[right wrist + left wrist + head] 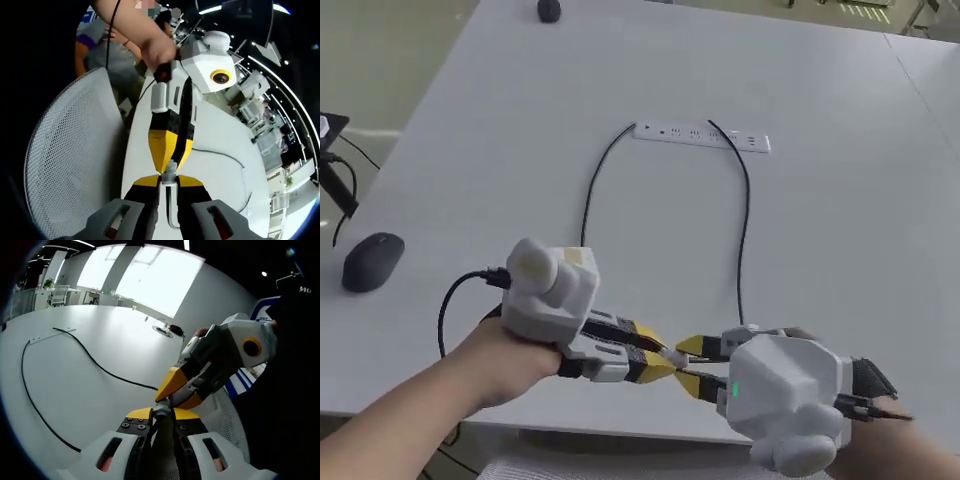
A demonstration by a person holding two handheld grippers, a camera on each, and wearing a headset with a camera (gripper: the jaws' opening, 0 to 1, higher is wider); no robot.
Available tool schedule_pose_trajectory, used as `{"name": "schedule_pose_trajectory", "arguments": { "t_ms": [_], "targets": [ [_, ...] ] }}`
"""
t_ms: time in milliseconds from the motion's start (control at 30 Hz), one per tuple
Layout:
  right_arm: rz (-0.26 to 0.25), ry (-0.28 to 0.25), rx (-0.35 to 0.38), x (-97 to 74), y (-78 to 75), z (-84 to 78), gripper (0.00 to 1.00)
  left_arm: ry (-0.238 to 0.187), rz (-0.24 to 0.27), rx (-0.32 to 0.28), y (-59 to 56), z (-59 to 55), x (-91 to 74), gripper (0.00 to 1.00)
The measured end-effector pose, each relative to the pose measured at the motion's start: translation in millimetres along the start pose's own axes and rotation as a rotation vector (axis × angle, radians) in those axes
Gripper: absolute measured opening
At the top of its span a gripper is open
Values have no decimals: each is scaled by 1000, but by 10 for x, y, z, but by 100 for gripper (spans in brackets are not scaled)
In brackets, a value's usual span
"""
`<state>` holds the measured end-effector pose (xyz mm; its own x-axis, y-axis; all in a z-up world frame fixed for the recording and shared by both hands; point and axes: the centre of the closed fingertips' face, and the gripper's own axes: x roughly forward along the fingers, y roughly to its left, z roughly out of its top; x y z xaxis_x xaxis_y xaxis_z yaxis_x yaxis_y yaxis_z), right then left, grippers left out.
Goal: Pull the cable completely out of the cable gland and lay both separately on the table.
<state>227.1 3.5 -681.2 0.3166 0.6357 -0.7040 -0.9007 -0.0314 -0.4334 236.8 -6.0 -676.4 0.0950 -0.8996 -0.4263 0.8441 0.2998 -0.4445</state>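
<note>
At the near desk (pixel 840 250) edge, the cable gland (pixel 161 411) is clamped between the closed jaws of the left gripper (pixel 662 358) and the right gripper (pixel 688 366), met tip to tip.

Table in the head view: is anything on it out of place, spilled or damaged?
Nothing stands out. The power strip lies flat, a black cable loops loosely, nothing is spilled. The left gripper and right gripper meet tip to tip on a small part at the table edge.

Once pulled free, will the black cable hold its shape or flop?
Probably flop: the black cable lies in a loose curve on the table. It looks thin, so likely light, dragging limply when pulled. Unlikely to roll away, since it rests flat.
</note>
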Motion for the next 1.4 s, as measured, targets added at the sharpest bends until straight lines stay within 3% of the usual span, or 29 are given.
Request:
{"name": "schedule_pose_trajectory", "arguments": {
  "t_ms": [267, 367, 400, 467, 600, 667, 733, 767, 833, 967, 1100, 1400],
  "targets": [
    [18, -6, 10, -3, 12, -4, 8, 26, -10, 48, -21, -18, 8, 15],
    [37, -18, 75, -13, 18, 12, 8, 33, -14, 63, -30, -17, 12, 15],
    [40, -18, 68, -18, 13, 10, 8, 37, -17, 65, -33, -25, 12, 15],
    [26, -24, 72, -34, -16, 23, 9, 44, -2, 105, -15, -26, 7, 15],
    [22, -58, 162, -76, -75, 68, 15, 49, 5, 150, -10, -39, -19, 15],
    [19, -92, 279, -127, -129, 93, 20, 40, 10, 177, -4, -24, -37, 15],
    [2, -102, 317, -182, -193, 68, 20, 34, 17, 184, 3, -9, -54, 15],
    [2, -100, 334, -189, -197, 53, 21, 32, 19, 188, 10, -6, -57, 15],
    [19, -45, 408, -198, -167, -96, 25, 19, 34, 221, 28, 14, -74, 15],
    [-27, 9, 409, -168, -180, -249, 26, -18, 50, 294, 9, 82, -106, 15],
    [-23, 2, 426, -138, -138, -219, 19, -13, 56, 347, -4, 102, -117, 15],
    [-38, -21, 420, -80, -182, -122, 14, -2, 52, 379, -13, 121, -105, 15]
  ]
}}
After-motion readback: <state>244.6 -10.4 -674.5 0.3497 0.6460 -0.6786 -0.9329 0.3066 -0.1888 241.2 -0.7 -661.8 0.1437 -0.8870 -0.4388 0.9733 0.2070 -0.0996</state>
